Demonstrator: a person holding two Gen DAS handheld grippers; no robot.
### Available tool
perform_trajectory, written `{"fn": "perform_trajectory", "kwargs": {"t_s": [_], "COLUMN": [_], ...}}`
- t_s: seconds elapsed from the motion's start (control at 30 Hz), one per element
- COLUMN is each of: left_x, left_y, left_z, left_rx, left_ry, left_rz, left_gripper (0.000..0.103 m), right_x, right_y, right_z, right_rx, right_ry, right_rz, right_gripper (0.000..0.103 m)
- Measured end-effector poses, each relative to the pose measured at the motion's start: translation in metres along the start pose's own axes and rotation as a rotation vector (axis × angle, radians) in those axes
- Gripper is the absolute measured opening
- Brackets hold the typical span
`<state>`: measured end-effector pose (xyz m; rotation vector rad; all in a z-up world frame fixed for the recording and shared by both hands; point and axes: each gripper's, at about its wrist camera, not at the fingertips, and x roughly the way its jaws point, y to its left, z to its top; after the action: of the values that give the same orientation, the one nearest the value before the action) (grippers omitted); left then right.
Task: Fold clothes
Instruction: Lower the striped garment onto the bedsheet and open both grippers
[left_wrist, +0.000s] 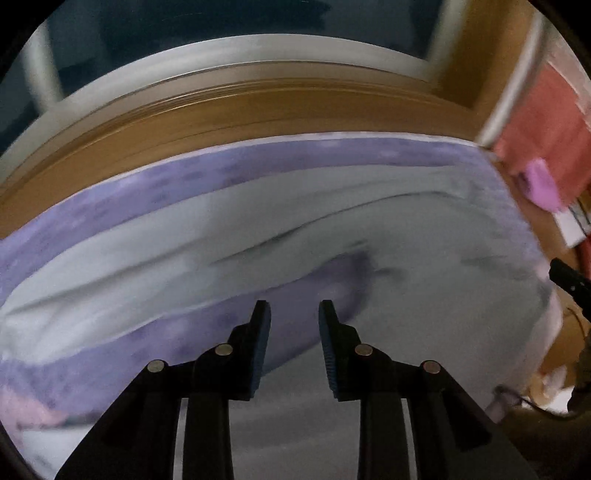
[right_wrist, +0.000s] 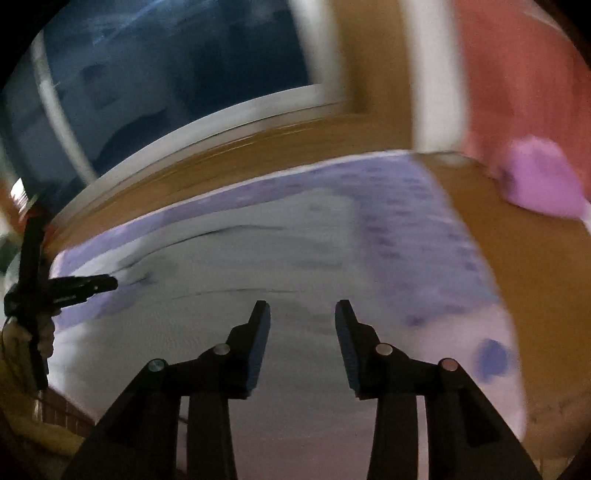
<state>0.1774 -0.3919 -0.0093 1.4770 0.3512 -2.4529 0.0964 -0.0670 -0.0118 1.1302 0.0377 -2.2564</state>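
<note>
A pale grey-blue garment (left_wrist: 332, 229) lies spread and creased over a purple patterned cover (left_wrist: 110, 192). My left gripper (left_wrist: 294, 308) hovers open just above a fold where the purple cover shows through, with nothing between its fingers. In the right wrist view the same garment (right_wrist: 258, 251) fills the middle, and my right gripper (right_wrist: 301, 308) stands open over it, holding nothing. The left gripper (right_wrist: 107, 283) shows at the left edge of that view. The right gripper's tip (left_wrist: 565, 273) pokes in at the right edge of the left wrist view. Both views are motion-blurred.
A brown wooden ledge (left_wrist: 258, 107) and a white window frame (left_wrist: 221, 51) run behind the cover. A pink object (right_wrist: 543, 181) and a reddish curtain (right_wrist: 517, 74) sit to the right. A hand (right_wrist: 40, 336) in a yellow sleeve holds the left tool.
</note>
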Motion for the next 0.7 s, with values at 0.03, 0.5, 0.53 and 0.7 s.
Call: {"fn": "perform_trajectory", "kwargs": {"t_s": [0.03,0.5,0.53,0.7], "left_x": [-0.004,-0.046,-0.047,-0.047], "left_y": [0.013,0.222,0.234,0.275], "left_z": [-0.003,-0.037,-0.037,-0.041], "left_rx": [-0.023,-0.068,-0.062,-0.071], "left_ry": [-0.002,-0.017,-0.016,-0.017], "left_rz": [0.009,0.026,0.024,-0.011], "left_gripper": [0.027,0.027,0.027,0.027], "right_x": [0.003,0.112,0.119,0.146], "right_y": [0.011,0.237,0.248,0.264], "right_z": [0.004,-0.015,-0.016,-0.013], "right_rx": [-0.034,-0.176,-0.161,0.049], "right_ry": [0.000,0.117,0.115,0.141], "right_rz": [0.017,0.134,0.130,0.129], "right_gripper": [0.037,0.037,0.037,0.037]}}
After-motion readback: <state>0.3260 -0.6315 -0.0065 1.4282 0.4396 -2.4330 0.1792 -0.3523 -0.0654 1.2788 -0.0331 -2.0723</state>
